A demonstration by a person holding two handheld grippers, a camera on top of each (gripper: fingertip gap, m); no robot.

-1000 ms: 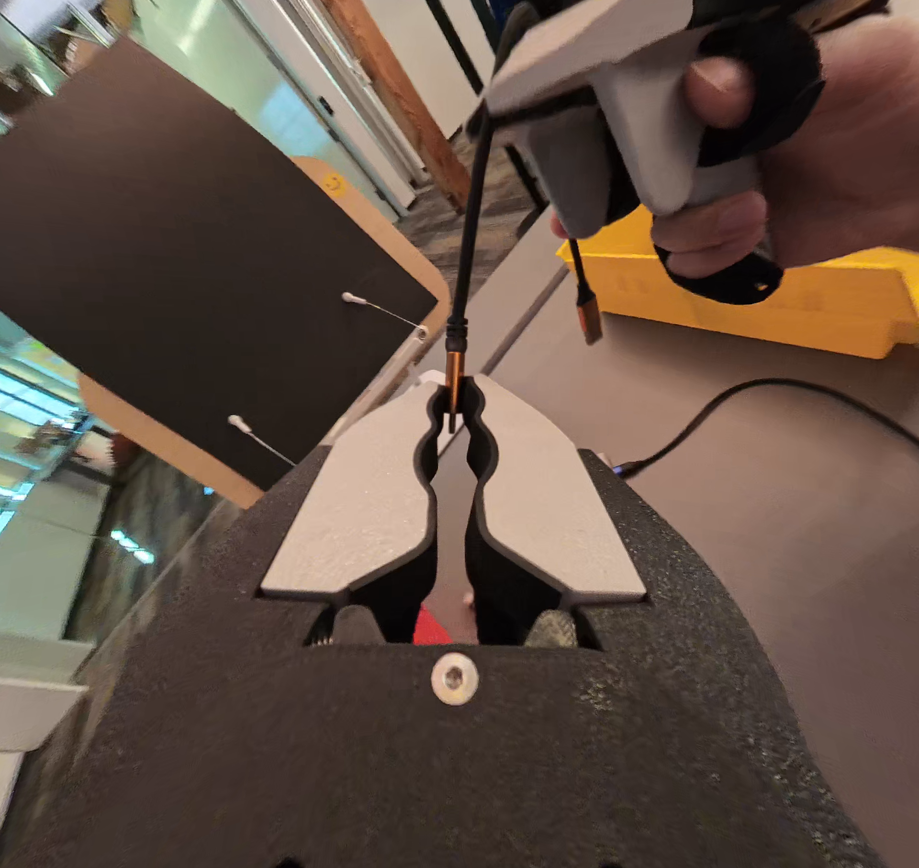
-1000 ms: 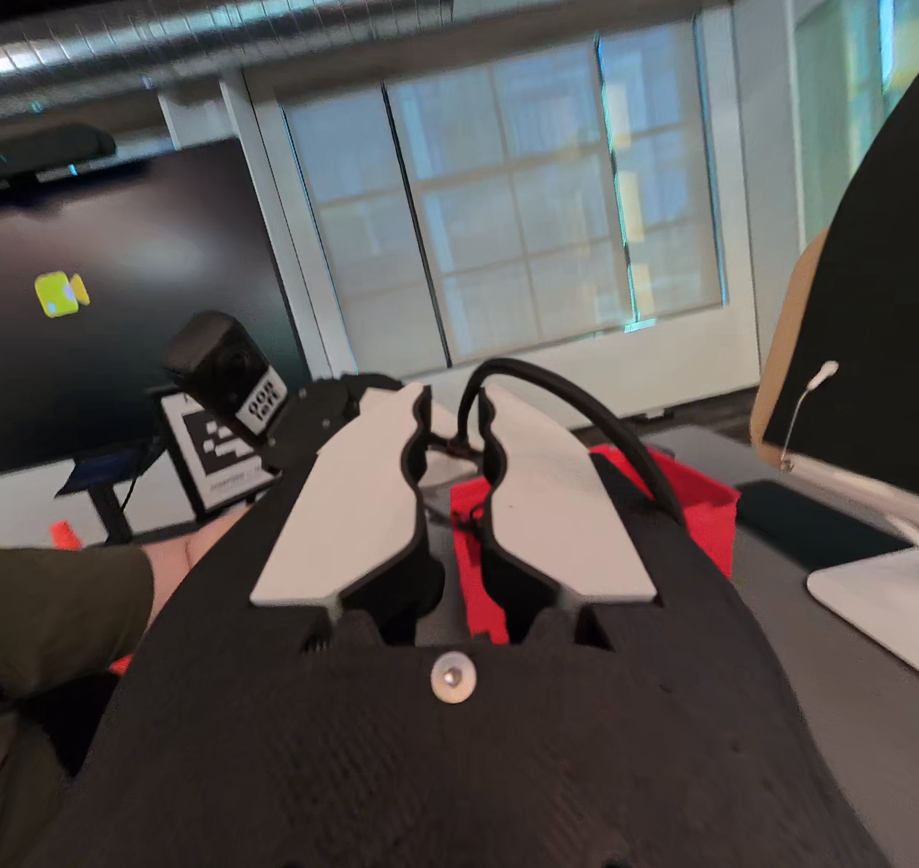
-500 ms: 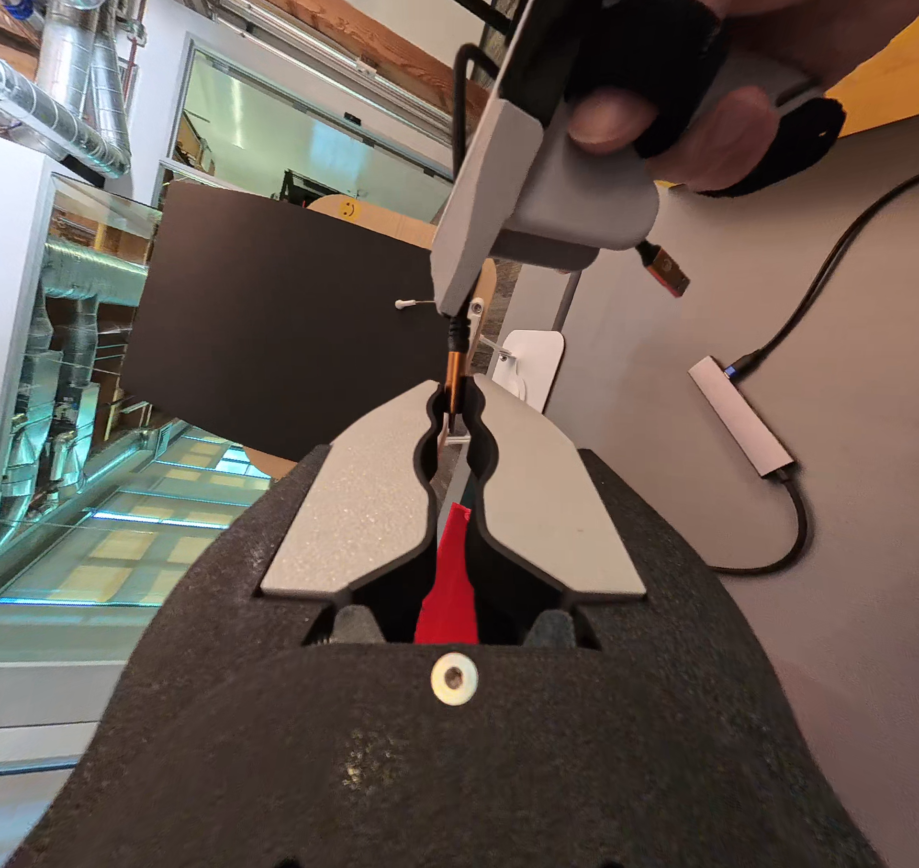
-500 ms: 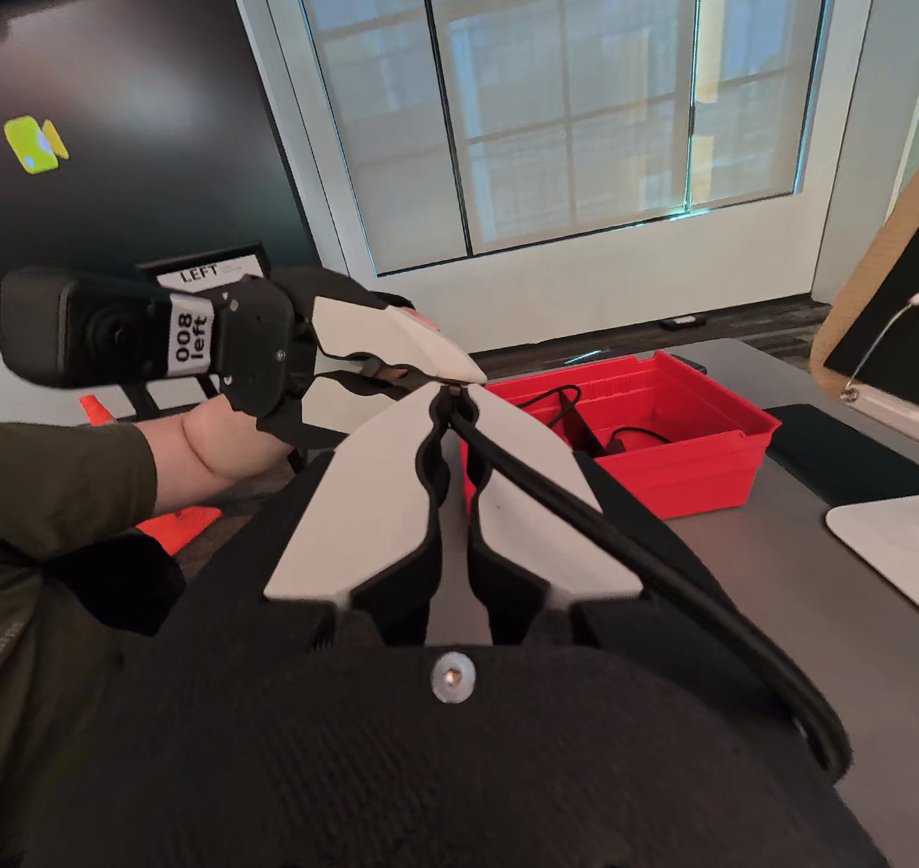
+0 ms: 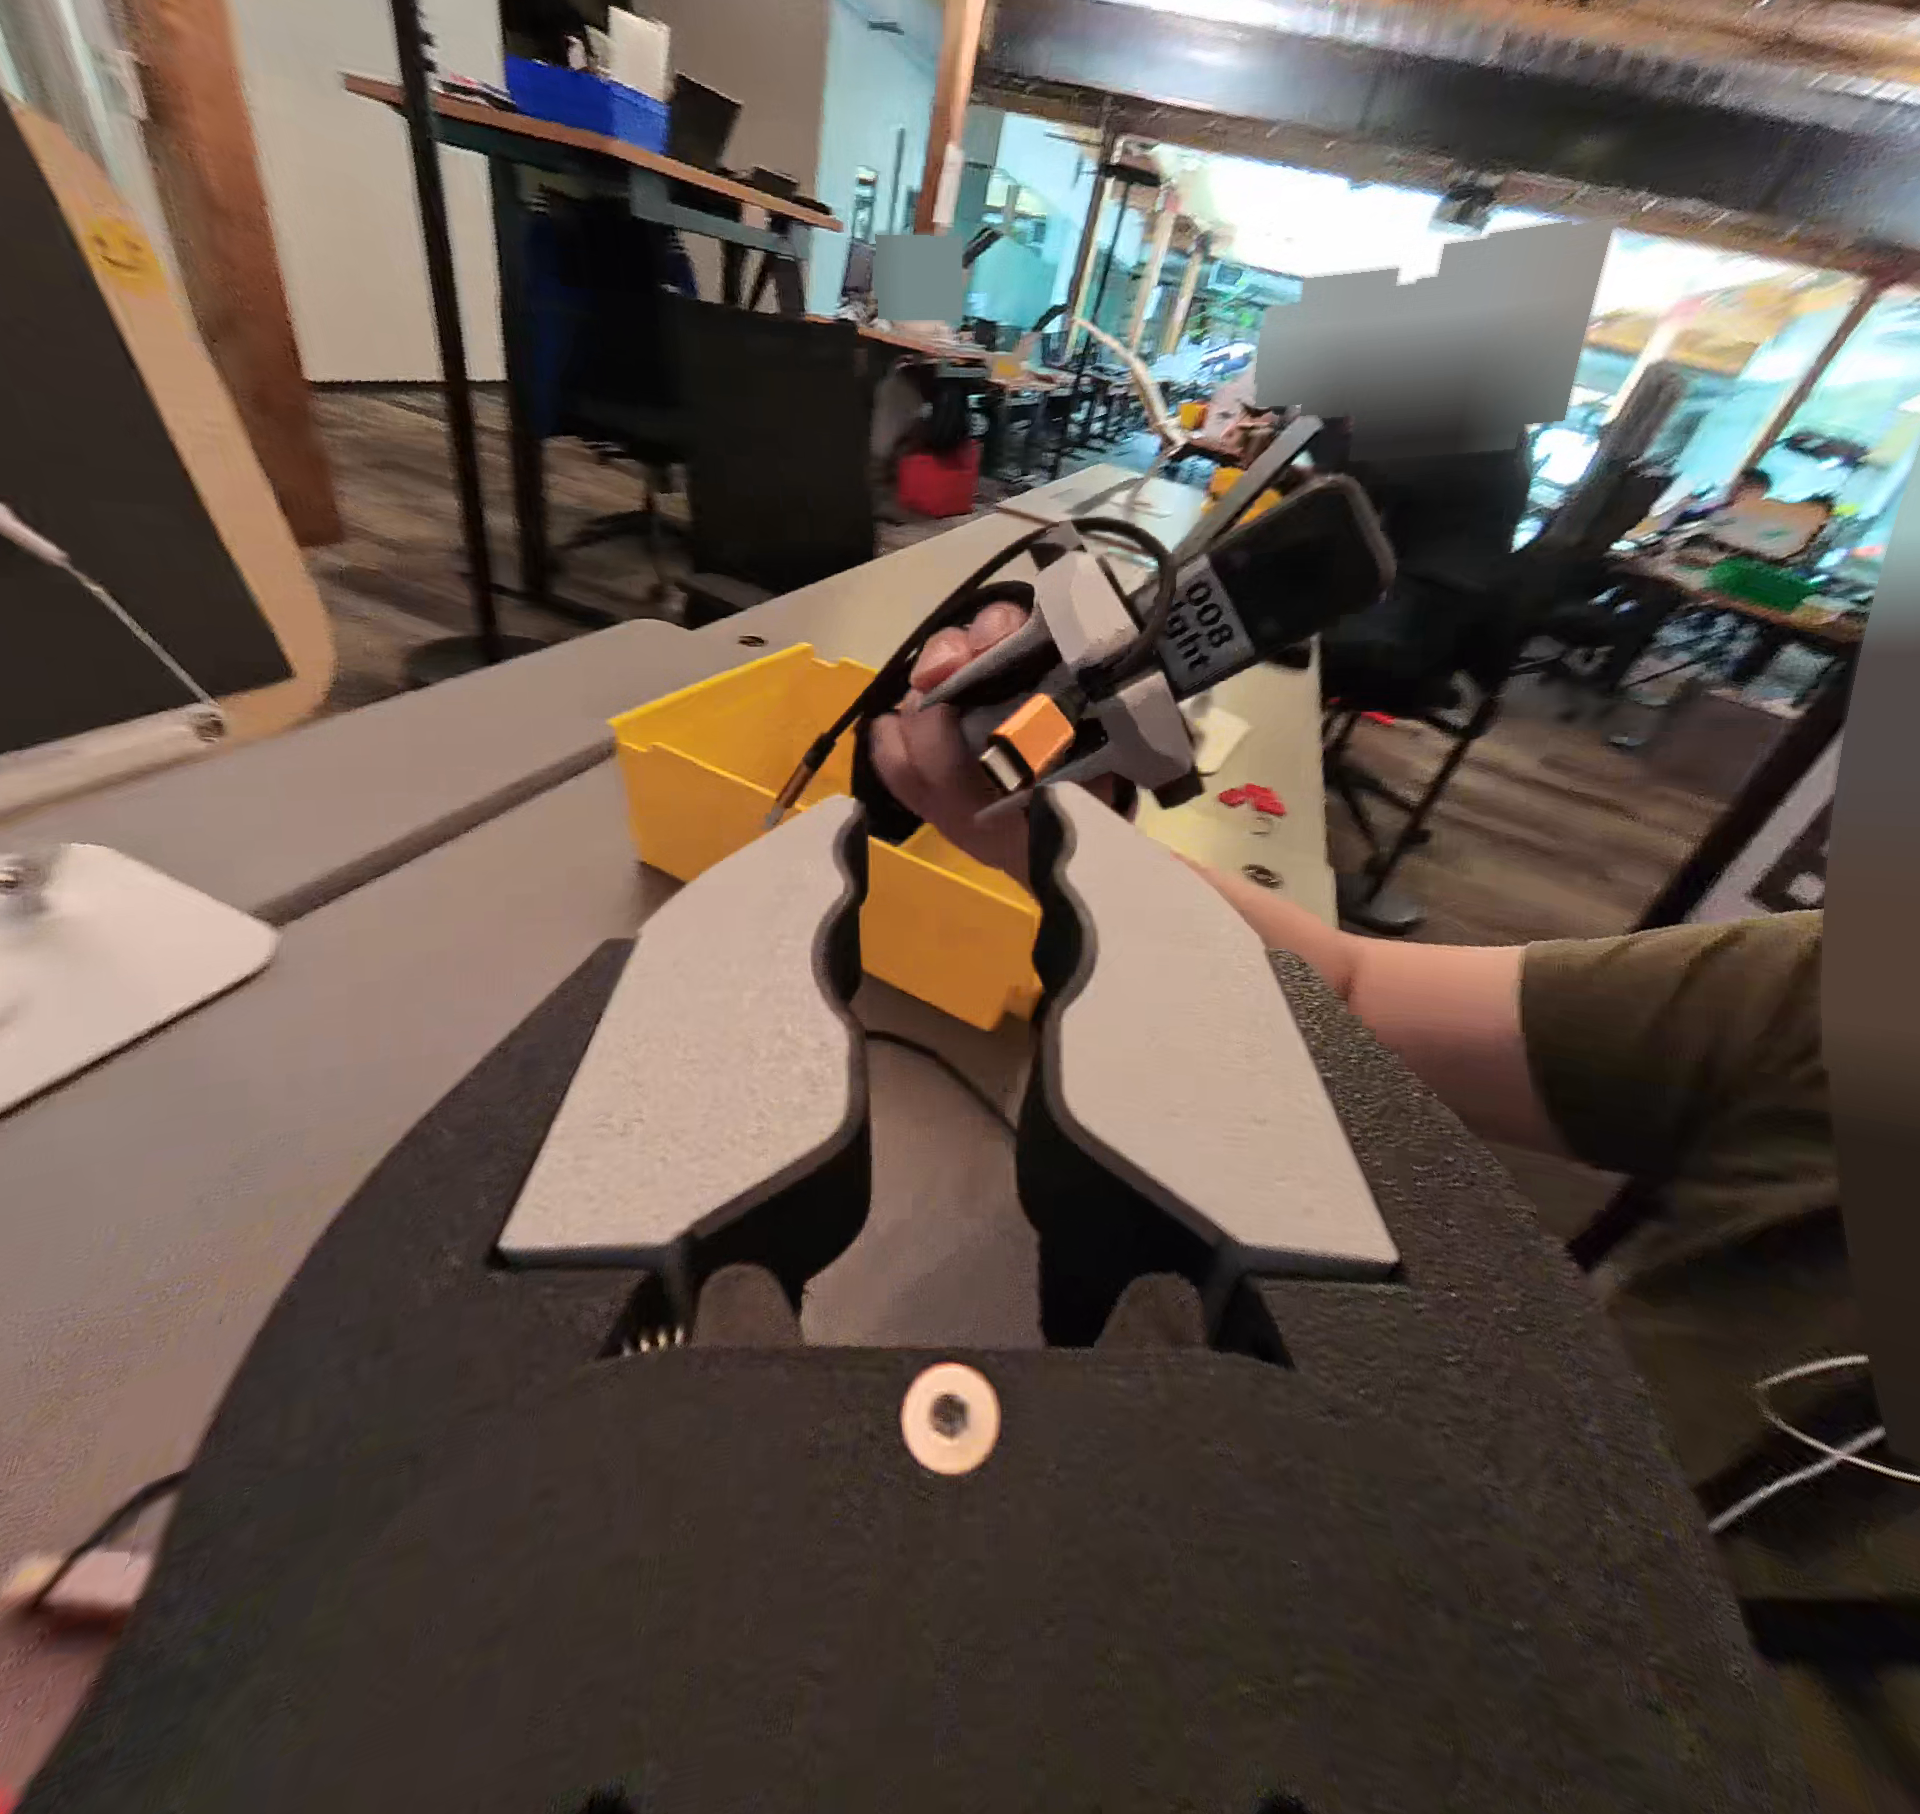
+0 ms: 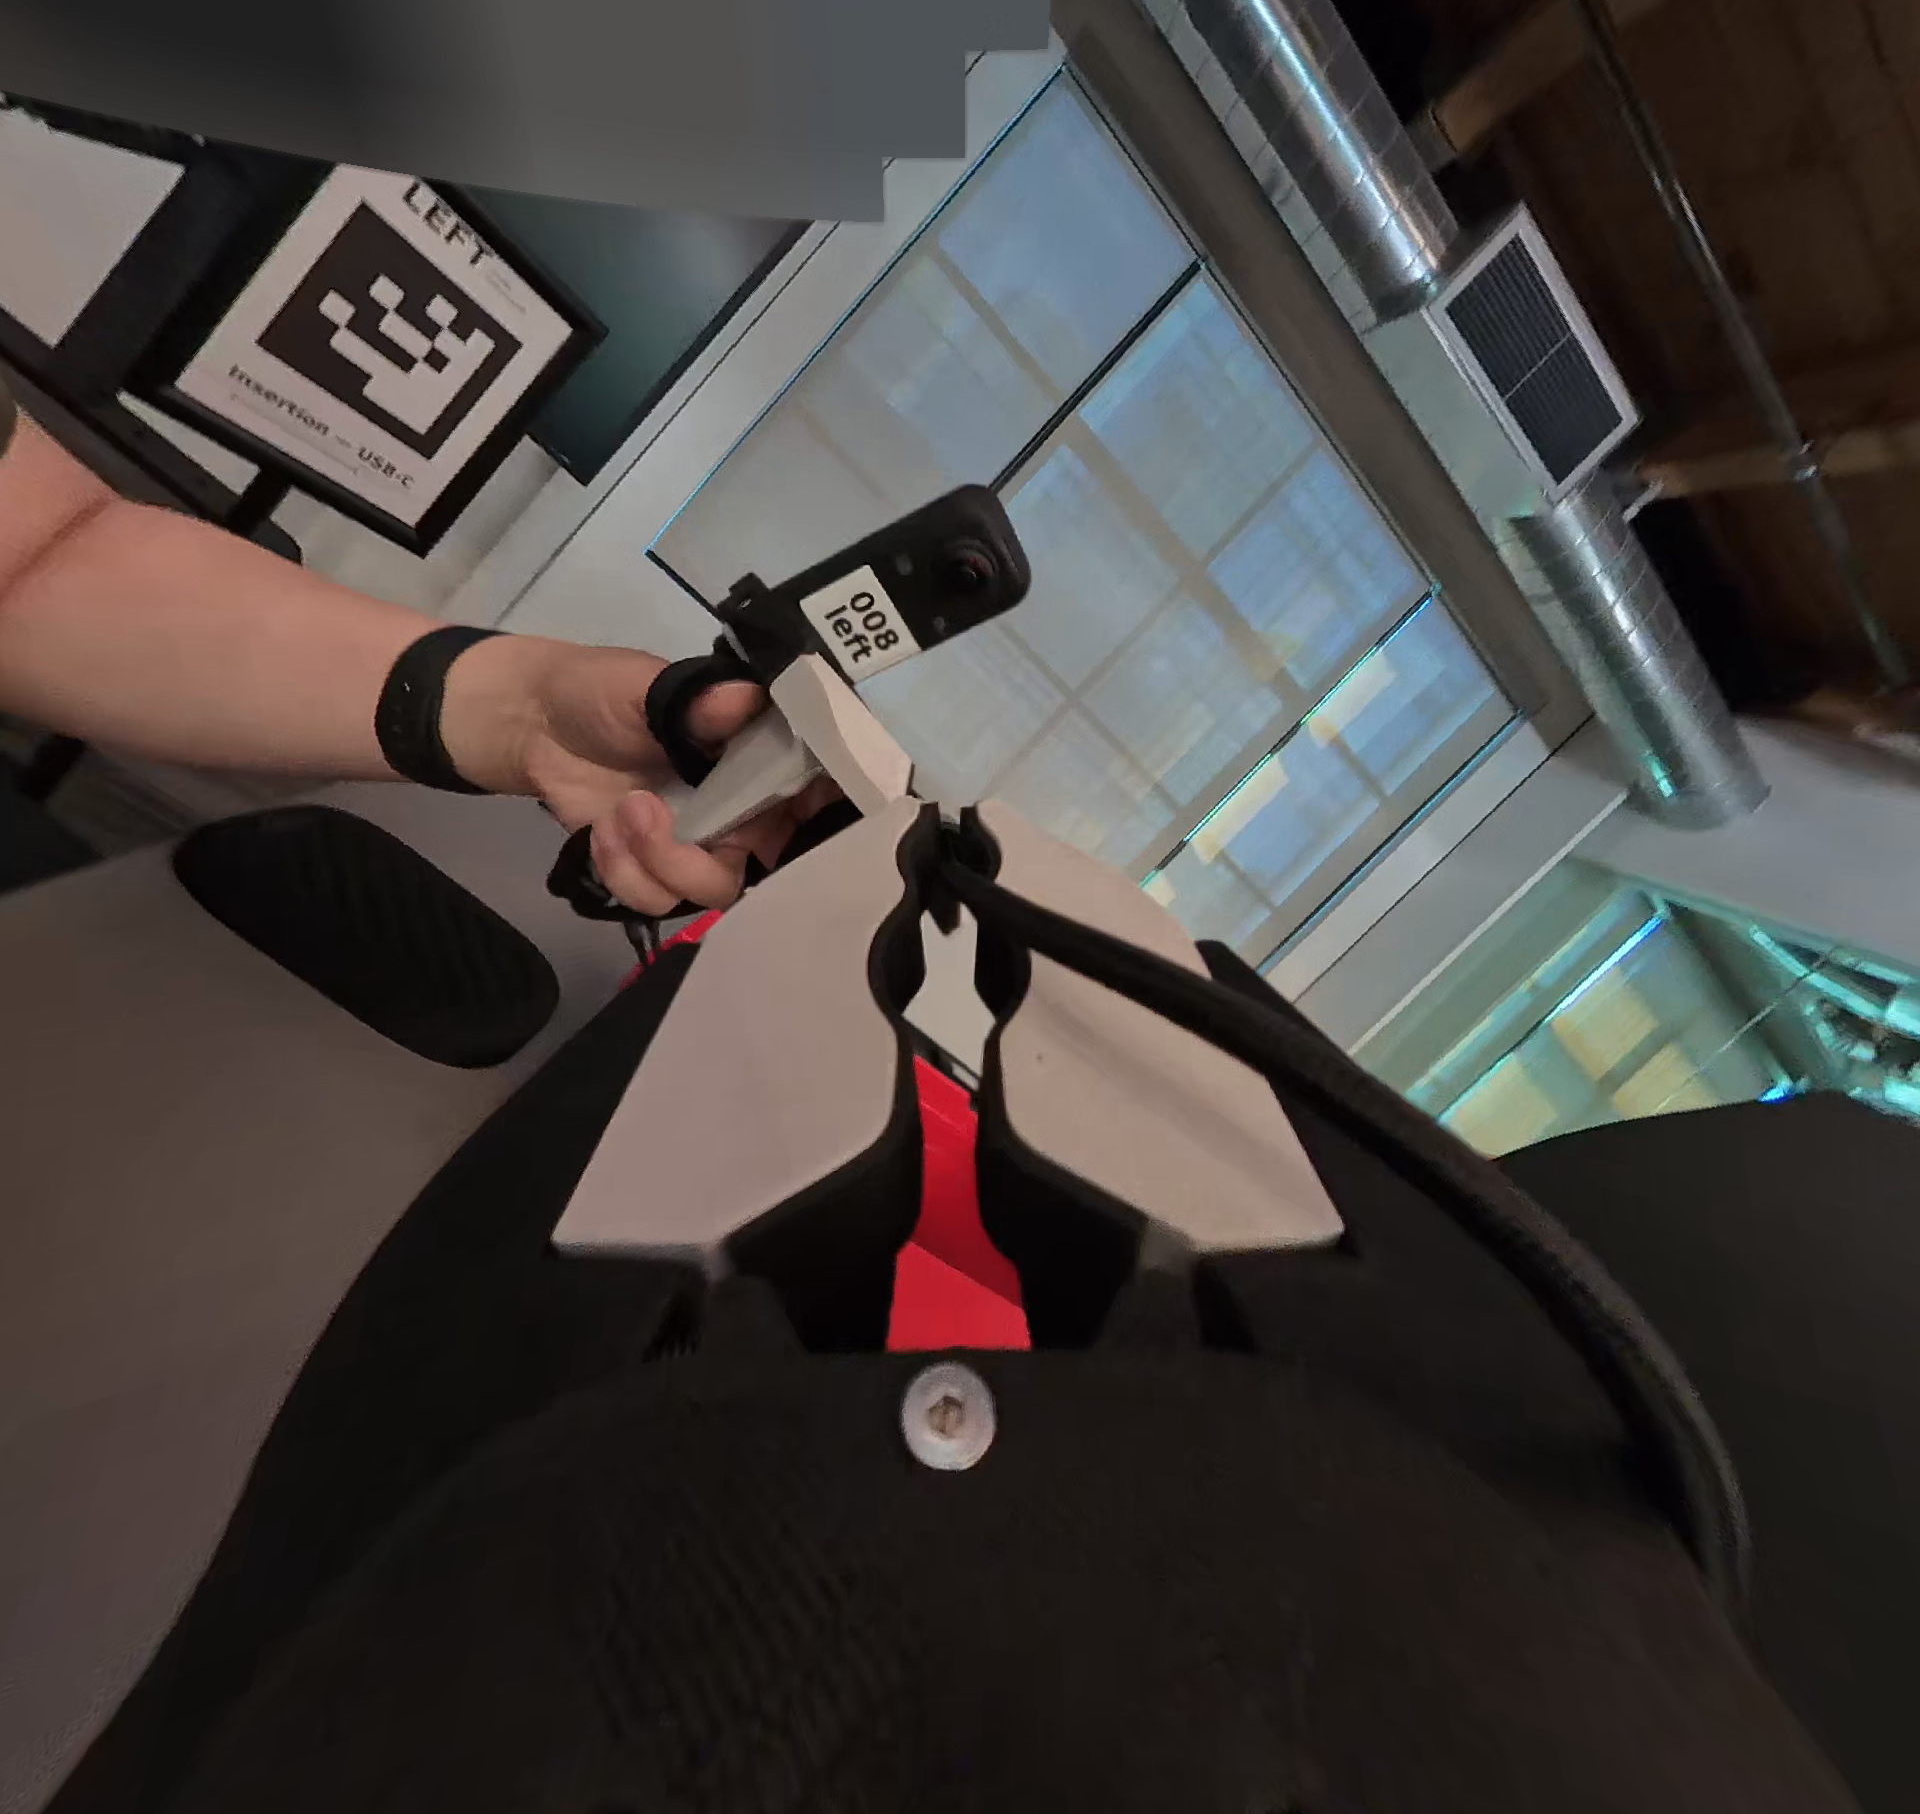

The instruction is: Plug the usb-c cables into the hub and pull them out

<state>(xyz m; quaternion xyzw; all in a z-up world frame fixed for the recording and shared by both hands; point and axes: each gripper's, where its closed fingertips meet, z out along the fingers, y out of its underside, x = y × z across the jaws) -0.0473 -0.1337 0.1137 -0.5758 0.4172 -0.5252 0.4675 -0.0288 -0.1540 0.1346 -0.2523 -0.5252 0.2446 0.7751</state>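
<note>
1. Left gripper [image 5: 945,819] is up off the surface [image 5: 343,933], jaws apart with nothing between them.
2. Right gripper [image 6: 940,819] has its jaws clamped on the cable [image 6: 1247,1026], gripping right behind one plug.
3. From the left wrist view, that plug [image 5: 1023,741] shows orange with a metal tip, sticking out of the right gripper [image 5: 1039,746] and aimed back at the camera.
4. The cable [image 5: 935,621] loops over the top of the right gripper and hangs to its other plug [image 5: 800,777], which dangles free in front of the yellow bin [image 5: 727,767].
5. Red bin [image 6: 951,1297] peeks through between the right fingers [image 6: 748,1068].
6. The two grippers sit tip to tip, very close; whether they touch, I can't tell.
7. A small pale block with a cord [image 5: 88,1582], blurred at the lower left corner, lies on the surface.
</note>
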